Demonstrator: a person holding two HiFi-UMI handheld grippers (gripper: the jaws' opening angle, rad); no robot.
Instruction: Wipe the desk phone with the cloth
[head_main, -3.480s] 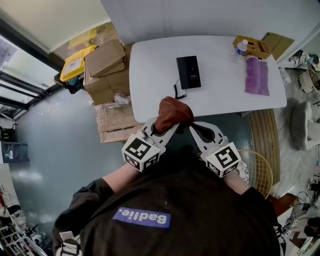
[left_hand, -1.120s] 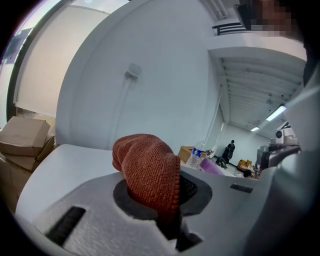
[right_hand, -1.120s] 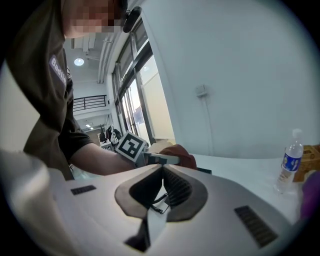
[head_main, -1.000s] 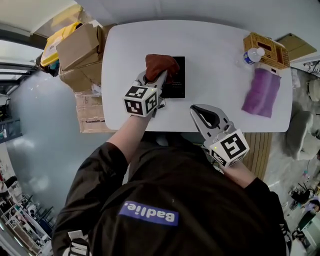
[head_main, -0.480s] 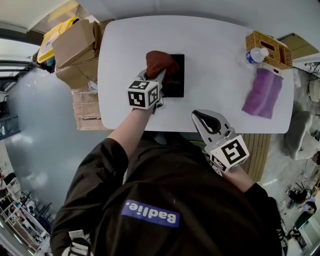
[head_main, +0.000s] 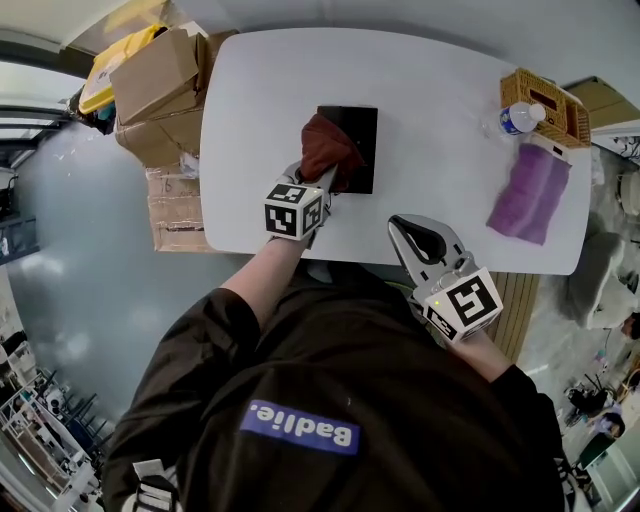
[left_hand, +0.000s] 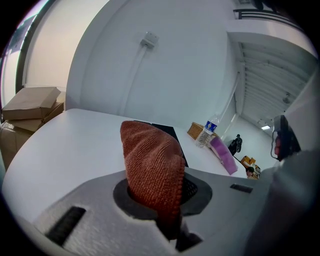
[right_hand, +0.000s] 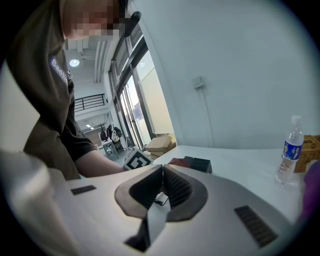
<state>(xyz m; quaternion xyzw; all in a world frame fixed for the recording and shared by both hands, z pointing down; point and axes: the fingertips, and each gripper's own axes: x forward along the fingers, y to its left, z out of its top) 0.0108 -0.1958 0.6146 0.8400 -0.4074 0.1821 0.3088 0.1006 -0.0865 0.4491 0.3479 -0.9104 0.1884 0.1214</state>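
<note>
At the near-left part of the white table (head_main: 450, 80), the left gripper (head_main: 329, 178) has its jaws closed tight on a rust-brown knitted cloth (head_main: 324, 148). In the left gripper view the cloth (left_hand: 151, 162) is pinched low down between the two dark pads, and its bunched free end stands up past the jaws. From the head view, that bunched end lies on the left part of the black desk phone (head_main: 357, 140), covering its near-left corner and touching its top face. The phone lies flat on the table, a dark rectangle just beyond the gripper's tips. Its far edge shows as a thin black slab (left_hand: 167, 130) behind the cloth in the left gripper view.

The right gripper (head_main: 413, 231) is held at the table's near edge, to the right of the phone and well apart from it. In the right gripper view its jaws (right_hand: 161, 192) are pressed together along a single seam with nothing caught between them. It points across the table, with the phone and cloth off to its left.

Farther out, a clear water bottle with a blue label (head_main: 517, 118) stands at the far-right corner beside a woven yellow basket (head_main: 548, 100). A purple cloth (head_main: 530, 193) lies just in front of them, draped toward the right edge. Brown cardboard boxes (head_main: 152, 78) are stacked on the floor beside the table's left end.
</note>
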